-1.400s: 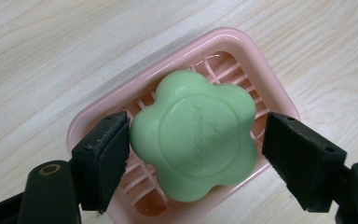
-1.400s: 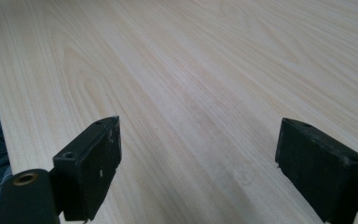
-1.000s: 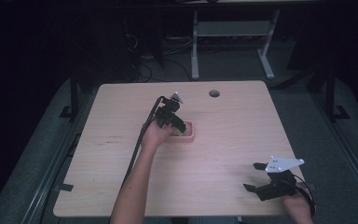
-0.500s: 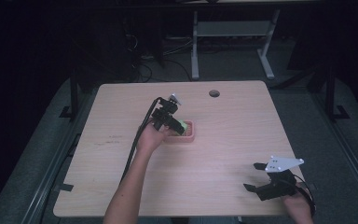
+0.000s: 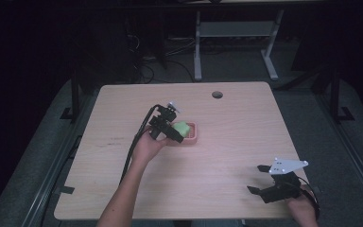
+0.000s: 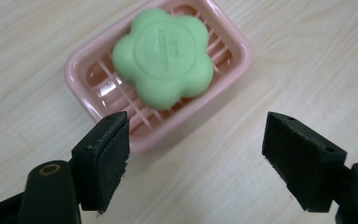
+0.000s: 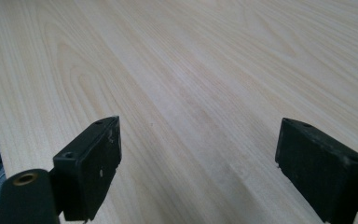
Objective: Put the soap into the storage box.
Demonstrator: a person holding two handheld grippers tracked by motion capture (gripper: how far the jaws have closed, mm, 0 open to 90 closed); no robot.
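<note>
A dark room is surrounding the pale wooden table (image 5: 217, 156). At its middle the pink soap dish (image 6: 98, 100) is holding the green flower soap (image 6: 163, 58). The left gripper (image 6: 196, 154), lately over the dish, is backing off with jaws released and empty, suggesting the soap's placement is finished. The right gripper (image 5: 269, 182) is resting spread near the front edge.

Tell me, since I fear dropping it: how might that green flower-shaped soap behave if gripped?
The soap looks smooth and rounded, so it may slip between flat pads. It seems solid, probably stiff. It lies loose on the pink dish's ribs, so the dish will likely stay behind.
</note>
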